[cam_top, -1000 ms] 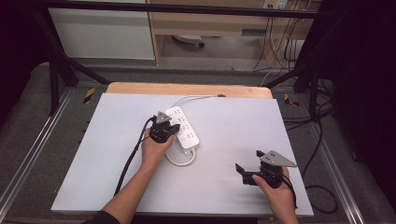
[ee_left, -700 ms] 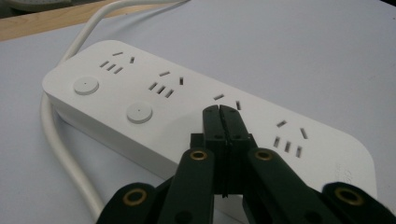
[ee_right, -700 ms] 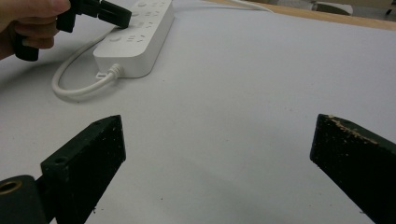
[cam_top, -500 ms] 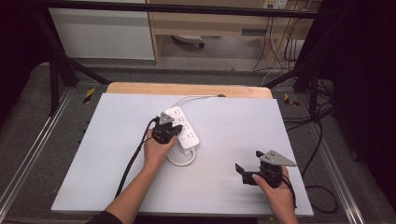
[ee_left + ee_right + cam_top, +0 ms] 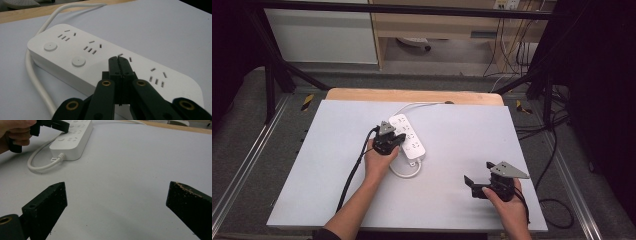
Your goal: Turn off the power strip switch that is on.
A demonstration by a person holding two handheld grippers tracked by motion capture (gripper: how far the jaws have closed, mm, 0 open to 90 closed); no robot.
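1. The left tool (image 5: 396, 140) has crept slightly toward the right and far side over the last second, and its tip now lies over the top face of the white power strip (image 5: 407, 136); a second ago it sat at the strip's left edge.
2. The left hand (image 5: 379, 159) has followed the same small shift.
3. In the left gripper view the left tool's jaws are pressed together, with their tips over the strip's top face beside a socket and just right of the second round button (image 5: 78, 61).
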